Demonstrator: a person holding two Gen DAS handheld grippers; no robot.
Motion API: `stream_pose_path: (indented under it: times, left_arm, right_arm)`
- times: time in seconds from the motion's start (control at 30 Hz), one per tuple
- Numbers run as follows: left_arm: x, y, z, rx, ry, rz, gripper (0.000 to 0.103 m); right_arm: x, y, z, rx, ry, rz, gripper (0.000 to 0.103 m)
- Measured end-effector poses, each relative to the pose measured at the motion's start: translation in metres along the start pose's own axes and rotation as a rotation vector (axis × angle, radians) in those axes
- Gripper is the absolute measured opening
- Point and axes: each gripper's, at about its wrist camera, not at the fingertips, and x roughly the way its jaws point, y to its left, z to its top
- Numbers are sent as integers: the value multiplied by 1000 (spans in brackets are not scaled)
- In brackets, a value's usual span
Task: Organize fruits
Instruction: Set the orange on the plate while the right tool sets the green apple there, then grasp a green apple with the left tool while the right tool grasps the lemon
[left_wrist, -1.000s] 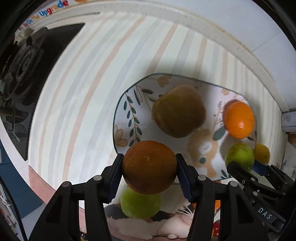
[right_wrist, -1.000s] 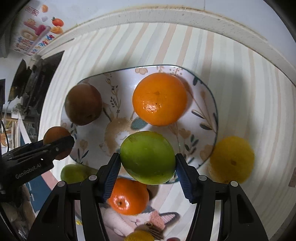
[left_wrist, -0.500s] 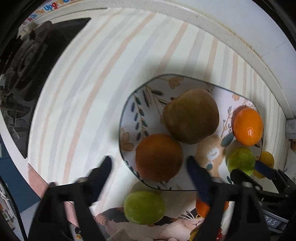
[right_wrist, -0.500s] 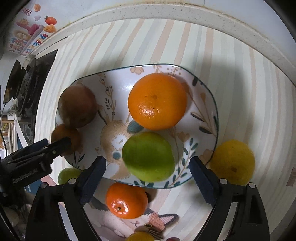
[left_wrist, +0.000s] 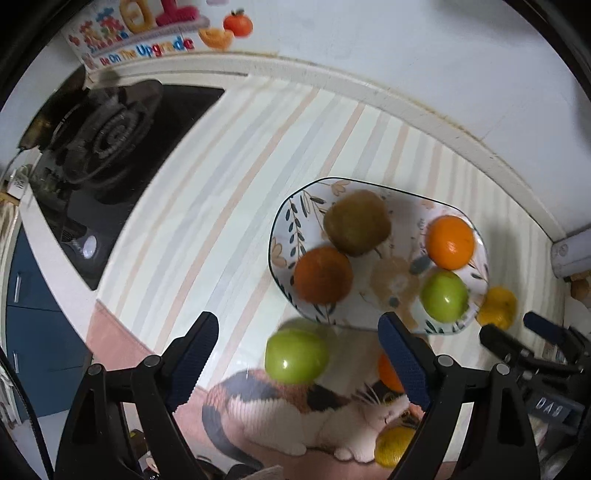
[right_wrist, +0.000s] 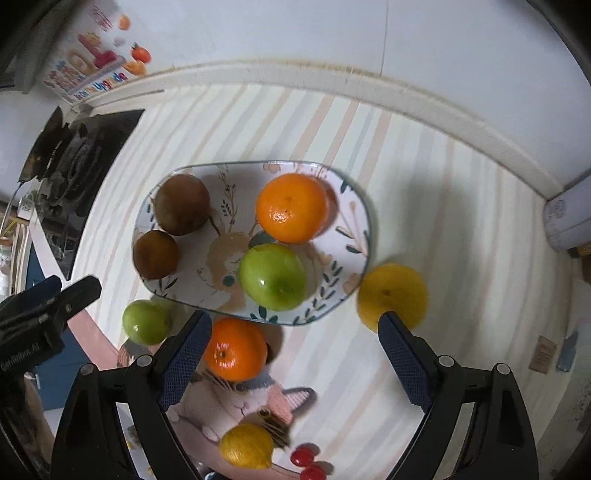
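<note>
Through the left wrist camera we are looking down past our left tongs (left_wrist: 297, 363), which are standing wide apart after just opening, gripping nothing; a green apple (left_wrist: 296, 355) is lying on the striped surface (left_wrist: 207, 206) below the gap, untouched. Beyond it the patterned plate (left_wrist: 284, 236) is carrying four fruits: one brown pear (left_wrist: 357, 222), one dark orange (left_wrist: 322, 275), one bright orange (left_wrist: 449, 242) and one green apple (left_wrist: 444, 295). Off the plate we are counting a yellow fruit (left_wrist: 497, 307) by its right rim, an orange partly hidden behind the right finger, and a lemon (left_wrist: 394, 445) on the cat-print mat (left_wrist: 288, 410). The right tongs (left_wrist: 517, 339) are showing at the right edge.

Through the right wrist camera our right tongs (right_wrist: 293, 363) are likewise gaping, having just opened, and holding nothing. The plate (right_wrist: 354, 206) is holding the same four fruits, the green apple (right_wrist: 272, 277) nearest us. On the surface around it we are counting one green apple (right_wrist: 146, 322), one orange (right_wrist: 235, 349), one yellow fruit (right_wrist: 392, 295), one lemon (right_wrist: 246, 445) and some small red fruits (right_wrist: 306, 463), too few showing to count.
</note>
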Motion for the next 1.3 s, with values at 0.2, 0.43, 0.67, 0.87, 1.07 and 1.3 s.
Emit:
stream_pose_path:
  times: [0.2, 0.43, 0.67, 0.87, 1.07, 1.3]
  left_arm:
    - [-40, -12, -27, 9, -69, -8, 88]
    - [-80, -22, -54, 14, -136, -30, 88]
    - [-112, -35, -77, 11, -183, -65, 88]
    - [-127, -40, -84, 2, -218, -78, 88]
    - [-114, -23, -81, -37, -210, -59, 100]
    - [-52, 8, -81, -70, -99, 55, 101]
  right_arm:
    - [-47, -5, -23, -44, -80, 1, 94]
    - [-95, -6, -54, -75, -158, 13, 94]
    - [-133, -7, -80, -84, -203, 57, 94]
    - [-147, -10, -89, -71, -215, 103, 94]
    - [-108, -12, -89, -44, -101, 169, 94]
    - [11, 7, -105, -3, 226, 253, 93]
